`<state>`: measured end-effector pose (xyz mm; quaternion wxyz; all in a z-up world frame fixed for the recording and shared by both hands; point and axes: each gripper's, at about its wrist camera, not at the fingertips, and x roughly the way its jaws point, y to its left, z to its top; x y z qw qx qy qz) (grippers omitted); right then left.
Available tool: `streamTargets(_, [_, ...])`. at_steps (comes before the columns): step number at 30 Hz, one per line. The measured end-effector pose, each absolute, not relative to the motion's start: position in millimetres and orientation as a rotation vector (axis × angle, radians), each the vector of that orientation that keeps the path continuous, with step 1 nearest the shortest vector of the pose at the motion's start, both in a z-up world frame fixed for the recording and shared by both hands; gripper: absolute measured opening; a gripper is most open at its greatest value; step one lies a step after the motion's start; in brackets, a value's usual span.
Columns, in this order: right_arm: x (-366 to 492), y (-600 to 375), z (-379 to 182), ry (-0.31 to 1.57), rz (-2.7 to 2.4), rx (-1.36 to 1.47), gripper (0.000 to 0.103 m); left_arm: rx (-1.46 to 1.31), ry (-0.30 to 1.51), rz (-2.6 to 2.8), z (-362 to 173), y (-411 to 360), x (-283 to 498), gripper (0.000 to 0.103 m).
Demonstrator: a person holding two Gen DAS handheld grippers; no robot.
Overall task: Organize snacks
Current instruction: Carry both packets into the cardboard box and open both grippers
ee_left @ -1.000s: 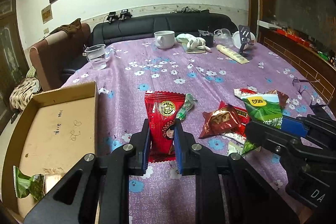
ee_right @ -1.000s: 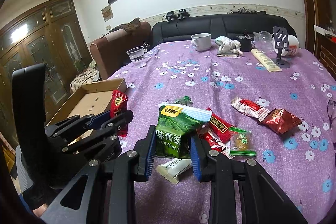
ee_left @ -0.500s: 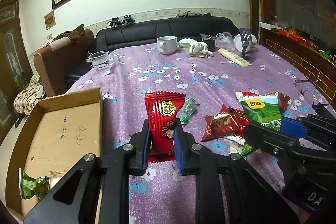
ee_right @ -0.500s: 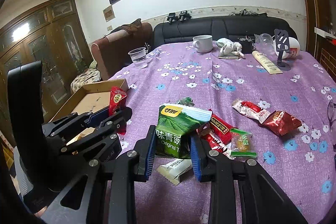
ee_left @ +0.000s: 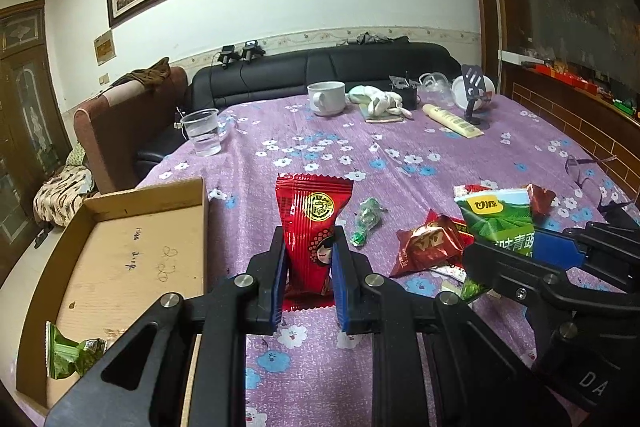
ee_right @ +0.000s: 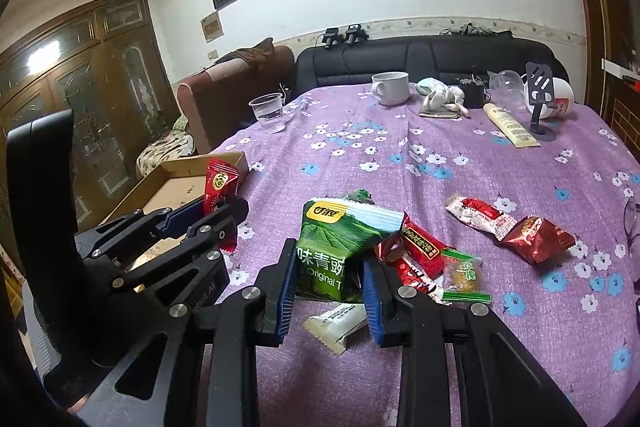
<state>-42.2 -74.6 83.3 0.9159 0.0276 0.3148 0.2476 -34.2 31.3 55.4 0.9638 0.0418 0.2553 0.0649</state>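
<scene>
My left gripper (ee_left: 307,259) is shut on a red snack packet (ee_left: 310,223), held upright above the purple cloth just right of the cardboard box (ee_left: 120,267). A green packet (ee_left: 70,351) lies in the box's near corner. My right gripper (ee_right: 330,267) is shut on a green pea-snack bag (ee_right: 340,243), lifted over a pile of packets (ee_right: 424,259). The left gripper (ee_right: 200,219) and its red packet (ee_right: 220,187) show at the left of the right wrist view. The right gripper (ee_left: 532,251) shows at the right of the left wrist view.
A white packet (ee_right: 338,321) lies under the right gripper. Two red packets (ee_right: 512,227) rest farther right. A green candy (ee_left: 366,223) sits mid-table. At the far side stand a plastic cup (ee_left: 202,131), a mug (ee_left: 326,97), a tube (ee_left: 452,119) and a phone stand (ee_left: 474,95).
The left gripper has tilted slightly, so the box and table sit a little differently in its view. The right gripper and both held packets stay as they were.
</scene>
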Motion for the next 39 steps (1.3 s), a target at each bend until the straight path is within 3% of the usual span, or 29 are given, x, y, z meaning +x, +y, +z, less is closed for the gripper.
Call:
streamTargets(8, [-48, -70, 86, 0.604, 0.496, 0.021, 0.030, 0.019, 0.475, 0.163, 66, 52, -59, 0.018])
streamTargets(24, [-75, 22, 110, 0.695, 0.777, 0.017, 0.030, -0.206, 0.640, 0.292, 55, 179, -96, 0.018])
streamTargets(39, [-75, 111, 59, 0.819, 0.860, -0.083, 0.029, -0.218, 0.730, 0.321, 26, 199, -94, 0.020])
